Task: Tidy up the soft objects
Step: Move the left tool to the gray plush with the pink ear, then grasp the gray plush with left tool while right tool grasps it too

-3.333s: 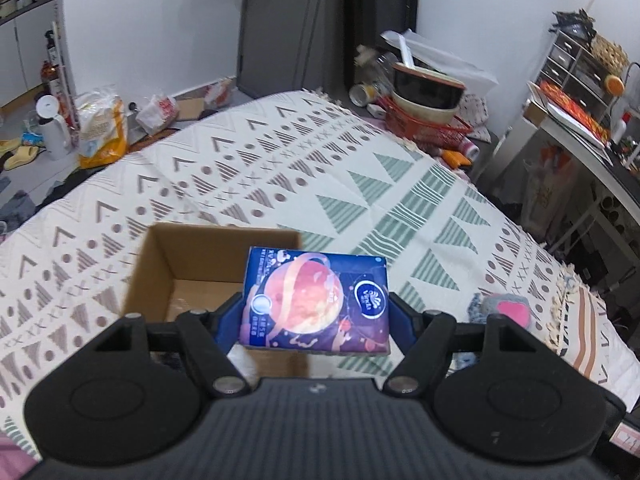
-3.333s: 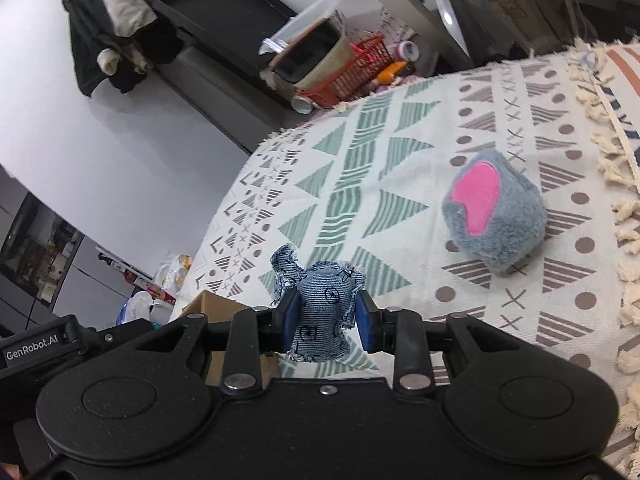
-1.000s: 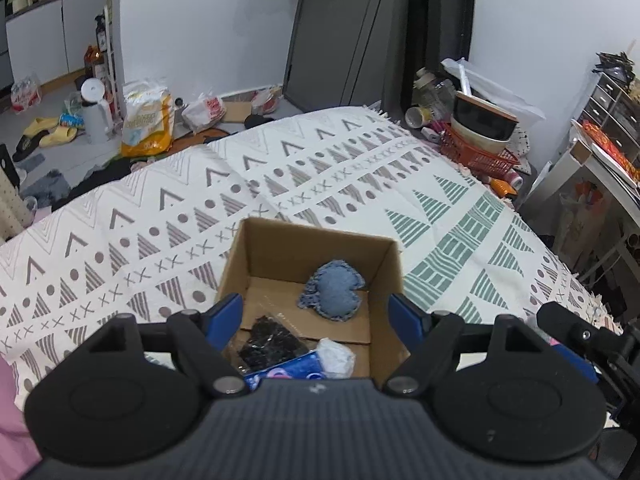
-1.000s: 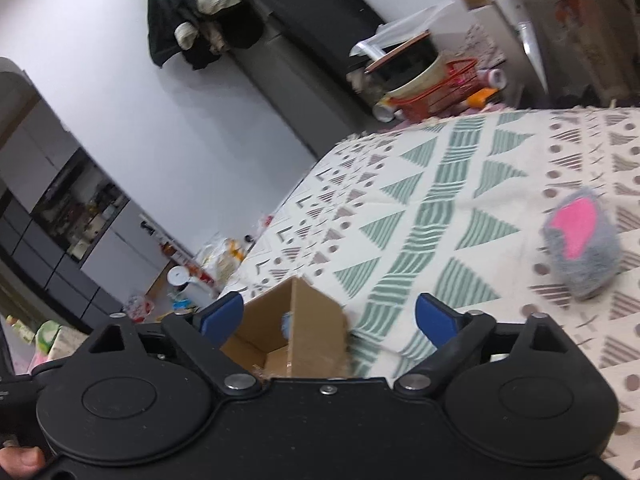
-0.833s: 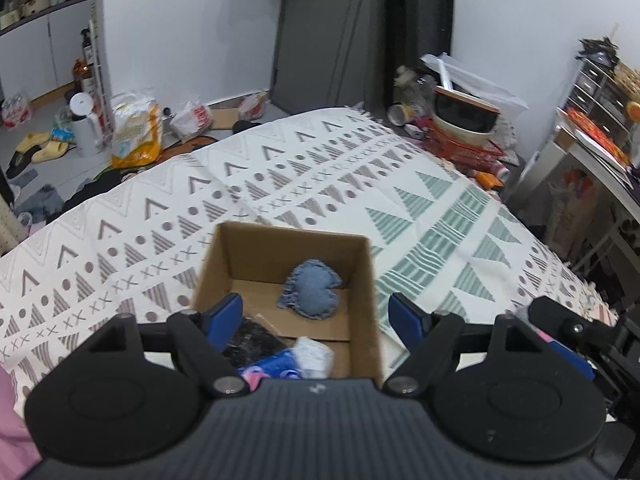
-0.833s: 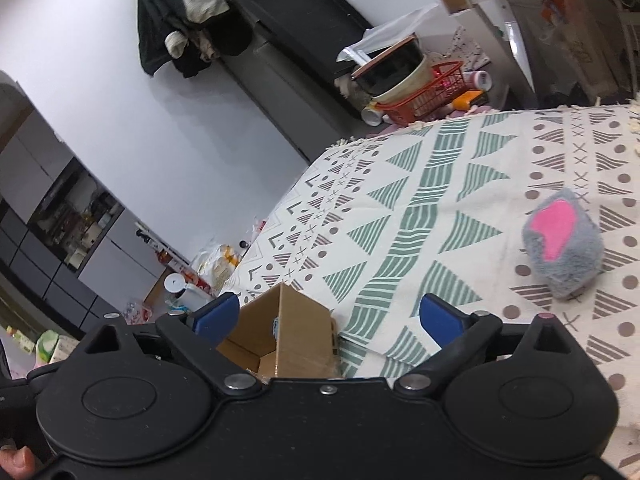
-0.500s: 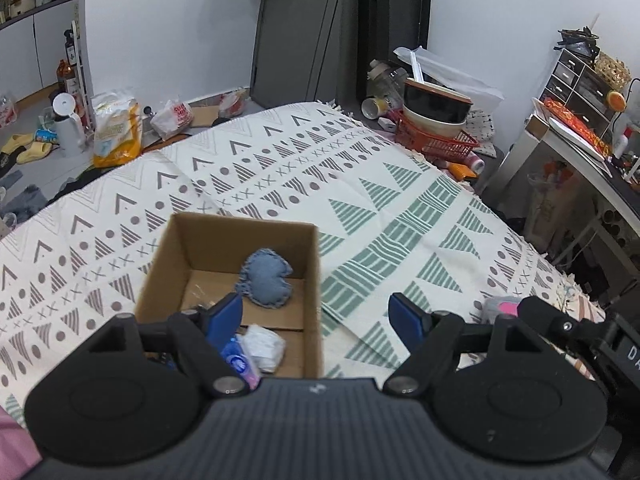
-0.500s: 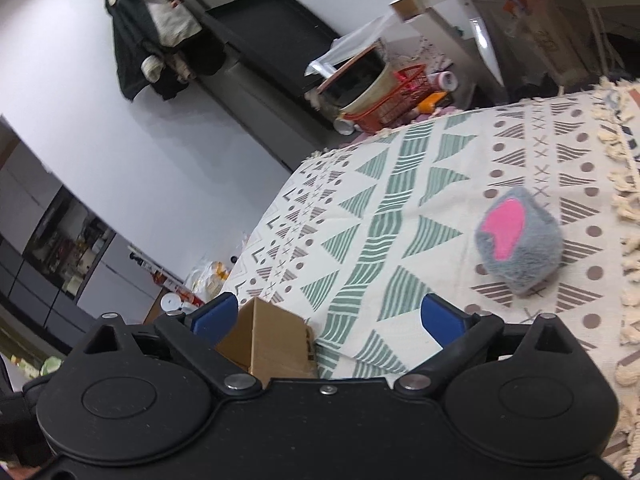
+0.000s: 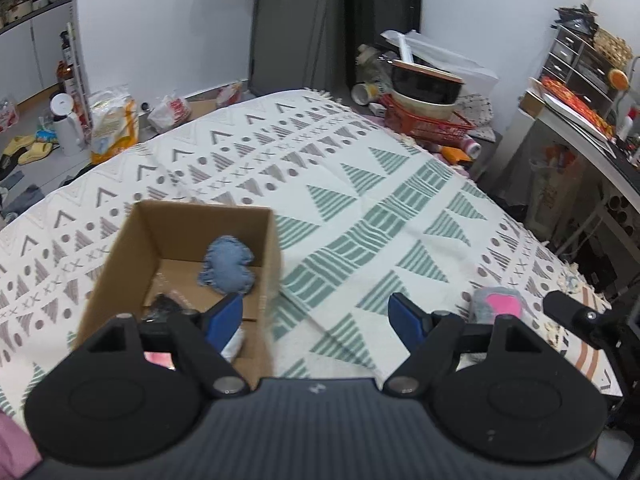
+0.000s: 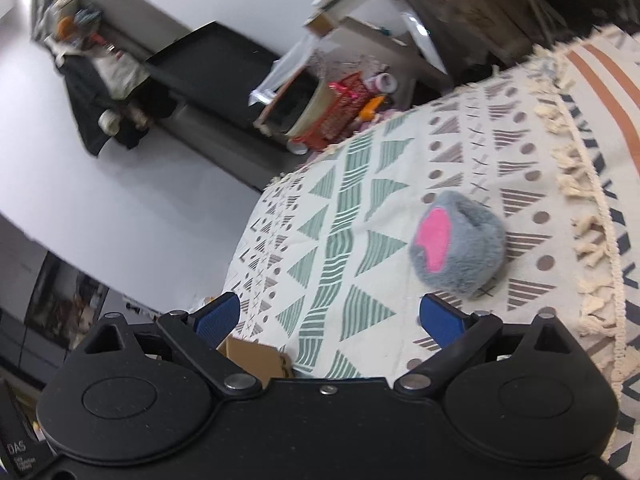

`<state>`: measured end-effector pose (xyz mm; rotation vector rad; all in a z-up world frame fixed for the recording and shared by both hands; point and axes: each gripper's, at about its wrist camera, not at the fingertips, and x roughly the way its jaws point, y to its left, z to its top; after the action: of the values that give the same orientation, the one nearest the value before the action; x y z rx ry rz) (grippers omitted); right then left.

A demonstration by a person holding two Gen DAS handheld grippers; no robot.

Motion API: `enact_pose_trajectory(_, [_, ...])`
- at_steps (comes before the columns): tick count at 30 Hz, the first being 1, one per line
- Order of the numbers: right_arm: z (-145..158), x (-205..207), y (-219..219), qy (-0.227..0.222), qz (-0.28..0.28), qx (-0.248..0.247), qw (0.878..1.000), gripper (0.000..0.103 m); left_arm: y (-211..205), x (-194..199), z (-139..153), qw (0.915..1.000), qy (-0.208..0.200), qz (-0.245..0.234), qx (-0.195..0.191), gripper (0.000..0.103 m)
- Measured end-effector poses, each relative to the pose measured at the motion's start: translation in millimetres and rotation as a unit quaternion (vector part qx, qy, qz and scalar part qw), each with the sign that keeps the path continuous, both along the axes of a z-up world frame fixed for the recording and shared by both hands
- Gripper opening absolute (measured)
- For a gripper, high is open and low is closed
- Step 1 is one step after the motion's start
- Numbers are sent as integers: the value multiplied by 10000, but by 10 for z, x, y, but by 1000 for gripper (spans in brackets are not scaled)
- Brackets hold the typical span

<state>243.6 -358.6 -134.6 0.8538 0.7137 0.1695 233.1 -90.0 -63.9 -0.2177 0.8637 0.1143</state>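
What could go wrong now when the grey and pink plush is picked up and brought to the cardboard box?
1. The grey and pink plush lies near the fringed edge of the blanket; a clumsy nudge might push it off the bed.
2. The right tongs are open and empty, with the plush off to their right, so closing now would likely miss.
3. The cardboard box already holds a denim toy and other items, so space is limited.

The only readable text I see is "DAS", printed white on my black device [image 10: 18,450] at bottom left.
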Motion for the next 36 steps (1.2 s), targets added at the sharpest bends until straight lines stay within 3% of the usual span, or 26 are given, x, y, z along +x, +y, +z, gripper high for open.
enact_pose_trajectory(12, [-351,100,-462,669,-580,620,9941,64,-473,257,-108,9991,-40,-332,-260,72])
enact_pose_trajectory(16, [-413,109,-554,747,-728,723,9919,63,-601,353,-190,9985,11,-382,-393,68])
enact_pose_trajectory(25, [-666,225,-830,1059,-1258,929,9820,49,-953,580,-375,9957,153,-656,-631,53])
enact_pose_trajectory(29, [-842,288,-894,1256,-1435,1239,9738,44,-1097,690,-447,9935,260,-775,-793,41])
enact_pose_trajectory(36, [-1134,383,-897,1690,-1642,1568,9591,38,-1310,867,-541,9907,339,-1020,-831,40])
